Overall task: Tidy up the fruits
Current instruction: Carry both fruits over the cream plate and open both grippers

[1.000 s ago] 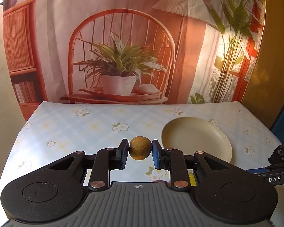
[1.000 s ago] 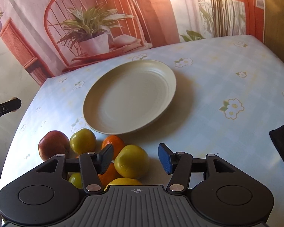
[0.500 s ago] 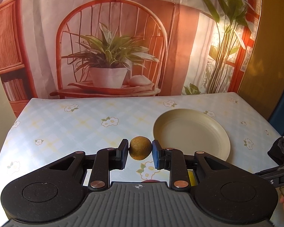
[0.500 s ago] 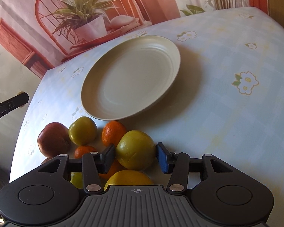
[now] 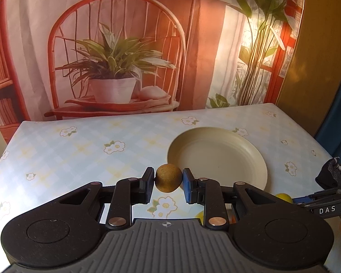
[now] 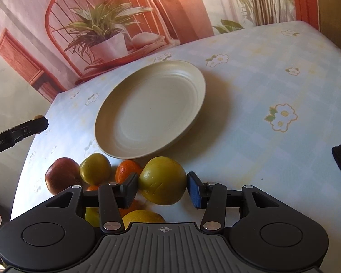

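Between the left gripper's (image 5: 168,181) pads a small brown fruit (image 5: 168,178) sits clamped, with the plate (image 5: 257,159) just ahead-right; the right gripper (image 6: 162,187) has closed around a green fruit (image 6: 162,183) beside the plate's near rim.

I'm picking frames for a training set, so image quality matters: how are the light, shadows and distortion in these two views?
Left wrist view: warm backlight, table edges bowed by the fisheye, small brown fruit sharp. Right wrist view: sun from the left, plate casting a soft shadow to its right, yellow-green fruit sharp, corners dark.
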A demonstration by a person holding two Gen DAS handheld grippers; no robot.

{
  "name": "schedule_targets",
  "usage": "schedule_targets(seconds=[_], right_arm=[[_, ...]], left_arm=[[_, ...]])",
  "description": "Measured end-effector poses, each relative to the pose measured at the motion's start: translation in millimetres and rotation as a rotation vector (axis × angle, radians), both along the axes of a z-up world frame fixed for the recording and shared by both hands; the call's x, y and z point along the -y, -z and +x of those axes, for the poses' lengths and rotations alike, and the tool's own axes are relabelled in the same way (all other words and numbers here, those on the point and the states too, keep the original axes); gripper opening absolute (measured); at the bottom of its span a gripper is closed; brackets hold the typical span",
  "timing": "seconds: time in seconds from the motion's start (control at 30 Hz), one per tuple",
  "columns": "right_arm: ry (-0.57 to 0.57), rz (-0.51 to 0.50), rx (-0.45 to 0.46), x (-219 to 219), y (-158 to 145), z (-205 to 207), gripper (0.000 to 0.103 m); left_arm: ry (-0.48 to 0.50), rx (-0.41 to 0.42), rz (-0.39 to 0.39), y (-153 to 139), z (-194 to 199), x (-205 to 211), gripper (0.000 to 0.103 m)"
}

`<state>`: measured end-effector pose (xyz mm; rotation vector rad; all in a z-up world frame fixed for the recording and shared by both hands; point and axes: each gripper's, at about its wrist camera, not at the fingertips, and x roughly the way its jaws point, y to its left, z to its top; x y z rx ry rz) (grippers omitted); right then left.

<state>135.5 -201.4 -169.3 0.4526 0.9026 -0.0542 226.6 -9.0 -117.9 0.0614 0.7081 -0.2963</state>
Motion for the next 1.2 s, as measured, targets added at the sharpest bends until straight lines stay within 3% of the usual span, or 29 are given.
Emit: schedule_targets(seconds=[0.3, 0.67, 1.2], right_arm=[[-0.036, -0.094, 0.065, 28.0, -26.7, 42.6, 0.043], [-0.133, -0.207, 0.060, 27.0, -9.1, 116.3, 0.043], [-0.125, -0.270, 0.054, 24.0, 7.2, 136.3, 0.043]], left_arm=[[0.068, -0.009, 0.027, 10.3, 29.4, 31.8, 0.028], [0.087, -0.120, 0.022, 48.8, 91.1, 54.8, 0.028], [0.076, -0.198, 0.078, 70.4, 115.3, 59.1, 0.028]])
